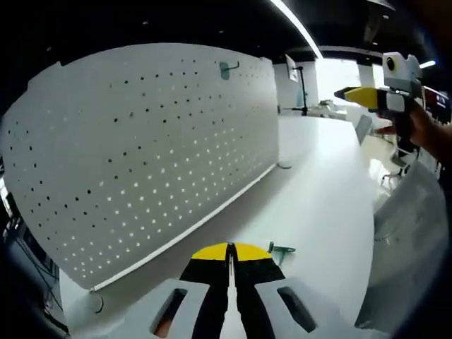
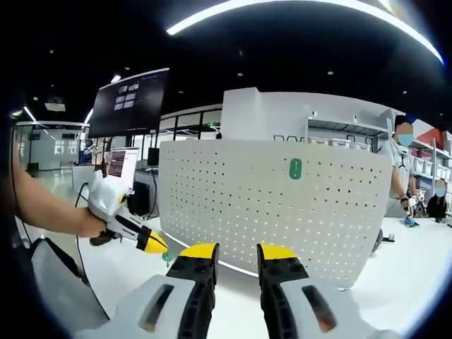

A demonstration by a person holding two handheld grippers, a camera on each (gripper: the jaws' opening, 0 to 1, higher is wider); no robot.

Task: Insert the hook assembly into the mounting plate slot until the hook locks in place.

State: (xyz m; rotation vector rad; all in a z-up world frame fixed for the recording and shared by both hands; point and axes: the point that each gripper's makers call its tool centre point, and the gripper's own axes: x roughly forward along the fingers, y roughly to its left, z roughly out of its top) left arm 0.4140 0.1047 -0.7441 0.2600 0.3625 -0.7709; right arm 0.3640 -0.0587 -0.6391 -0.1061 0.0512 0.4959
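The mounting plate (image 2: 268, 212), a big pegboard, stands upright on the white surface (image 1: 318, 205) so its face meets both tools. One green hook (image 2: 295, 169) sits high at twelve o'clock, long axis vertical. Another green hook (image 1: 281, 249) lies flat on the surface by the left tool (image 1: 230, 248), pressed together at six o'clock, its orientation too small to read. The right tool (image 2: 235, 252) is spread, empty.

I am standing in what looks like a large open-plan lab or showroom. A dark ceiling carries long light strips (image 2: 296, 7) at twelve o'clock. A big wall screen (image 2: 131, 102) hangs at ten o'clock, with glass-partitioned rooms below it. A white pegboard (image 2: 275, 205) stands on a long white surface (image 1: 318, 205), and shelving (image 2: 339, 134) with people beside it sits at three o'clock.
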